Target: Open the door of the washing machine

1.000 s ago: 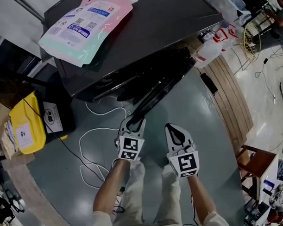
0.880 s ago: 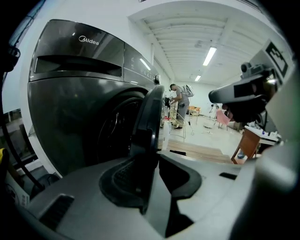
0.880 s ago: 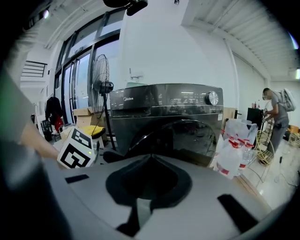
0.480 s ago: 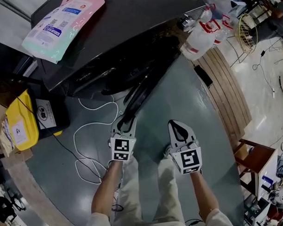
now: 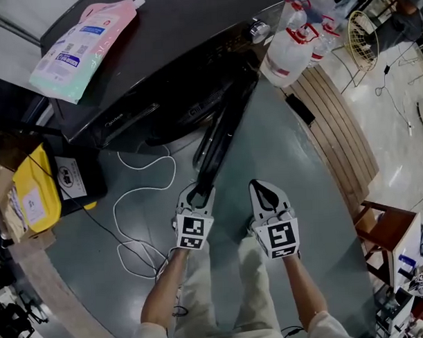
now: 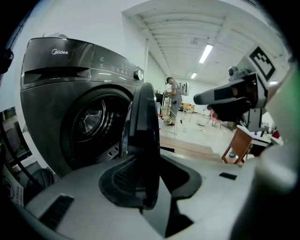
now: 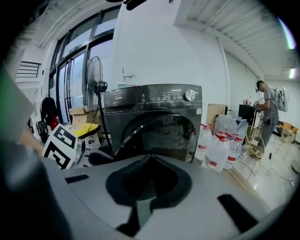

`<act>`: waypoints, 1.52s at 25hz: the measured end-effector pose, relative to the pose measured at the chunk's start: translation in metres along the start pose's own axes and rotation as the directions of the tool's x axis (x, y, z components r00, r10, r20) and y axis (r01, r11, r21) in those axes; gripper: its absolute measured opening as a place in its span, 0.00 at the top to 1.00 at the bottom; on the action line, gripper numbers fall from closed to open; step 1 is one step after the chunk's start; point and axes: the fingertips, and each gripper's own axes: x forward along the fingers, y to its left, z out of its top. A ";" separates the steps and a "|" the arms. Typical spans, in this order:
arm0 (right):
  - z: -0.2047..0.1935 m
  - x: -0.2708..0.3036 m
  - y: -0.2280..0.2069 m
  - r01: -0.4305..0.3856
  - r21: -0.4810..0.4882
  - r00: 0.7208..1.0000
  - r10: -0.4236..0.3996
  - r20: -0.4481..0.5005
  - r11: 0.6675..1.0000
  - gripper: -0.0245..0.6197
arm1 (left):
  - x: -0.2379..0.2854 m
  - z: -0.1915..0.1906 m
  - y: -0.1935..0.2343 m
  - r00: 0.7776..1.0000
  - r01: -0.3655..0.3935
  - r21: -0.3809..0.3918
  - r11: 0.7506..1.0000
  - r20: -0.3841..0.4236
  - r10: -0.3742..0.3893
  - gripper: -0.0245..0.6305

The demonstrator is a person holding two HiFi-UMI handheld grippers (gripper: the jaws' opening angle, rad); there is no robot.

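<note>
The dark washing machine (image 5: 179,34) stands at the top of the head view with its round door (image 5: 221,133) swung far out, edge-on towards me. My left gripper (image 5: 196,195) is shut on the door's free edge. In the left gripper view that door (image 6: 143,136) stands upright between the pads, and the drum (image 6: 91,119) shows open behind it. My right gripper (image 5: 261,191) hovers beside the left one, to the right of the door, shut with nothing in it. Seen from the right gripper view, the door (image 7: 154,133) hangs open ahead of the right gripper (image 7: 149,161).
A pink and green detergent pouch (image 5: 82,48) lies on the machine's top. Water bottles (image 5: 287,55) stand to the machine's right by a wooden platform (image 5: 335,126). A yellow container (image 5: 36,195) and white cable (image 5: 140,202) lie left, a wooden stool (image 5: 387,228) right. A person (image 7: 269,108) stands far off.
The door has swung further out from the machine with my left gripper still holding its edge. My right gripper has moved along beside it, still empty.
</note>
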 end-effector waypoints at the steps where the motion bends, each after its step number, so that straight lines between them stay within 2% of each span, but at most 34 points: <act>1: -0.002 0.000 -0.002 0.005 0.006 1.000 -0.005 -0.001 1.000 0.96 | 0.001 0.000 -0.005 1.000 0.011 0.008 1.000 -0.002 -0.011 0.78; 6: -0.010 -0.005 -0.011 0.029 0.029 1.000 -0.028 -0.007 0.999 0.96 | 0.003 -0.001 -0.032 0.997 0.078 0.033 0.996 -0.018 -0.077 0.76; 12: -0.017 -0.014 -0.028 0.063 0.052 0.998 -0.062 -0.004 0.997 0.96 | 0.008 0.001 -0.060 0.994 0.111 0.043 0.993 -0.024 -0.110 0.74; 21: -0.042 -0.043 -0.065 0.131 0.099 0.991 -0.130 -0.022 0.986 0.96 | 0.023 0.006 -0.121 0.978 0.203 0.082 0.976 -0.057 -0.198 0.73; 38: -0.096 -0.113 -0.155 0.273 0.166 0.962 -0.266 -0.063 0.948 0.96 | 0.084 0.040 -0.243 0.964 0.264 0.137 0.955 -0.045 -0.260 0.71</act>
